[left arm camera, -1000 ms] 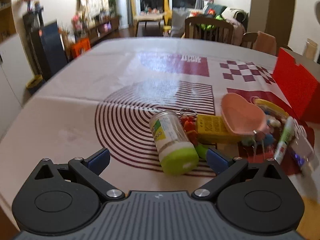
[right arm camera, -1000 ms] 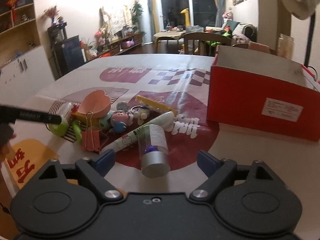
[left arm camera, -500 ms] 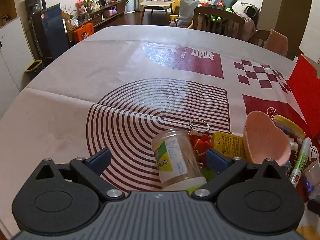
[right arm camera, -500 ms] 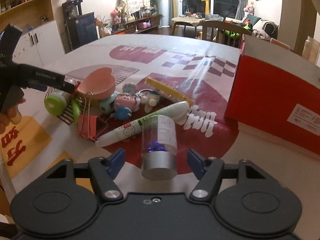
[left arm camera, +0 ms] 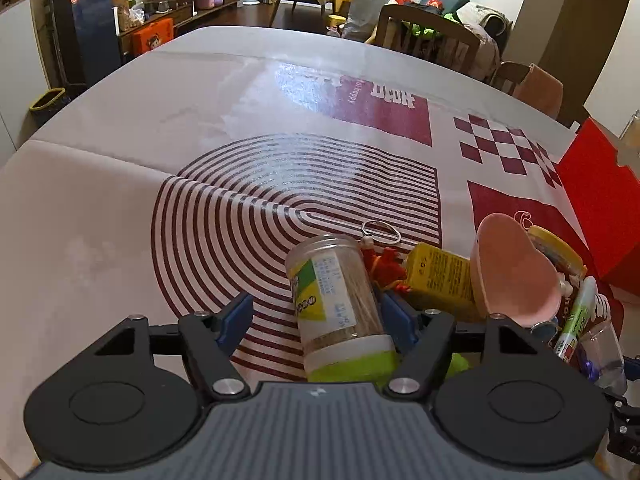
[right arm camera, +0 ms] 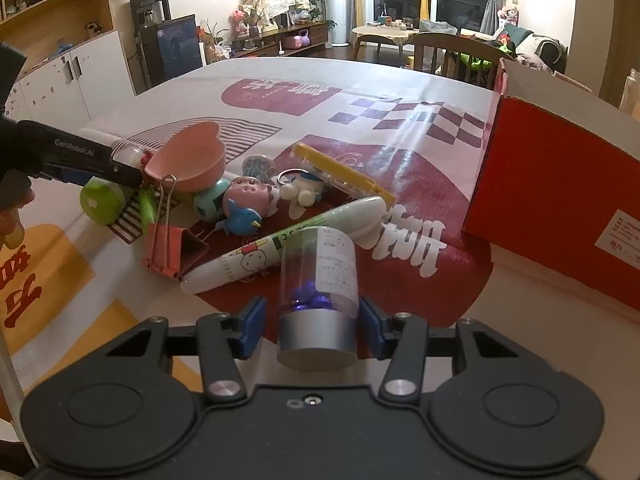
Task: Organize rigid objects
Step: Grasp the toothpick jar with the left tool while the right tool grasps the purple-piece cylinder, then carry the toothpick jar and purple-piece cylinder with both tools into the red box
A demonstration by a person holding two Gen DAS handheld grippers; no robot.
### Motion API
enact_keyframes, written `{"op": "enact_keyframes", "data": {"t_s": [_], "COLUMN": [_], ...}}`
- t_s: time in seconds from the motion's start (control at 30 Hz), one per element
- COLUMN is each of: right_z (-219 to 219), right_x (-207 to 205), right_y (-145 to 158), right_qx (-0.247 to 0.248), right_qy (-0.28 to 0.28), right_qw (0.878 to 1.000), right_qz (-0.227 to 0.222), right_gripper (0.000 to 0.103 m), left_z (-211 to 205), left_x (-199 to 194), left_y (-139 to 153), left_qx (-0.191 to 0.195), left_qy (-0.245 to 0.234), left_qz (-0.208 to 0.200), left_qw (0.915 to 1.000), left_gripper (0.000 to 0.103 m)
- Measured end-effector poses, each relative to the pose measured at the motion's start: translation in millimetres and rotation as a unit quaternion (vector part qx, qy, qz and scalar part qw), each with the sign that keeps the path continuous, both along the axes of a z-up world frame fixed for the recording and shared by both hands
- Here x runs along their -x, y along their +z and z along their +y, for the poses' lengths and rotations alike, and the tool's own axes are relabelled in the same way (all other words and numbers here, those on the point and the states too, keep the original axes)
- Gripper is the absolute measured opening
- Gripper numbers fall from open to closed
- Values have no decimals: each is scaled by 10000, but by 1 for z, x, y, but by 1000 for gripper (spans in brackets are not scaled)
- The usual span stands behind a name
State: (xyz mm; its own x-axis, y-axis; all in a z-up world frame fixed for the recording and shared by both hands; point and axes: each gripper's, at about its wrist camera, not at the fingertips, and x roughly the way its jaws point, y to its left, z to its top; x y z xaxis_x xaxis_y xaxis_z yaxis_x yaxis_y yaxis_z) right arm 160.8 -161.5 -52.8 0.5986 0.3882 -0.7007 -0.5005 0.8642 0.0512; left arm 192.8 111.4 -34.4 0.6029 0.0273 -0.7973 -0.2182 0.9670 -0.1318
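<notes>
The left gripper (left arm camera: 320,316) tilts steeply down over the patterned table (left arm camera: 120,208), its jaws closing around a clear toothpick jar (left arm camera: 334,300) with a green lid that lies on its side, lid toward the camera. The right blue pad sits against the jar's wall; the left pad stands apart from it with tablecloth showing between, so the jar is not yet clamped. Just right of the jar lie a yellow box (left arm camera: 440,280) and a pink heart-shaped dish (left arm camera: 516,276), the dish leaning on the pile.

The right gripper (right arm camera: 312,320) also angles downward, jaws closing on a clear vial with a silver cap (right arm camera: 318,296), which lies cap toward the camera. The right pad is at the vial's side, while a narrow gap remains at the left pad. Beyond the vial rests a white marker (right arm camera: 280,248), touching it, and a pink binder clip (right arm camera: 168,244) lies to the left. A red box (right arm camera: 560,200) stands open at the right. In the right wrist view, a hand (right arm camera: 12,208) at the left edge carries the other gripper.
</notes>
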Motion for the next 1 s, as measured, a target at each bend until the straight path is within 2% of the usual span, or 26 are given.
{"op": "enact_keyframes", "data": {"t_s": [0.23, 0.3, 0.43, 0.5, 0.83, 1.0], "right_z": [0, -1, -2, -5, -24, -35], "right_x": [-4, -6, -7, -6, -2, -3], "right_y": [1, 2, 2, 5, 35, 49], "right_qx": [53, 54, 25, -17, -230, -339], "right_qy": [-24, -28, -36, -69, -118, -217], "right_qw": [10000, 10000, 10000, 9999, 9992, 9983], "right_qz": [-63, -61, -61, -79, -297, -412], "right_gripper": [41, 40, 40, 40, 40, 40], "left_z": [-6, -8, -12, -15, -18, -27], "left_x": [-9, -8, -6, -4, 11, 16], "left_y": [-6, -6, -3, -2, 22, 34], "left_qx": [-192, -212, -129, -230, -172, -301], "left_qy": [52, 23, -56, -63, -119, -187], "left_qz": [86, 64, -4, 3, -74, -82], "left_qw": [9998, 9998, 9999, 9997, 9998, 9993], "left_gripper": [71, 66, 49, 47, 43, 42]}}
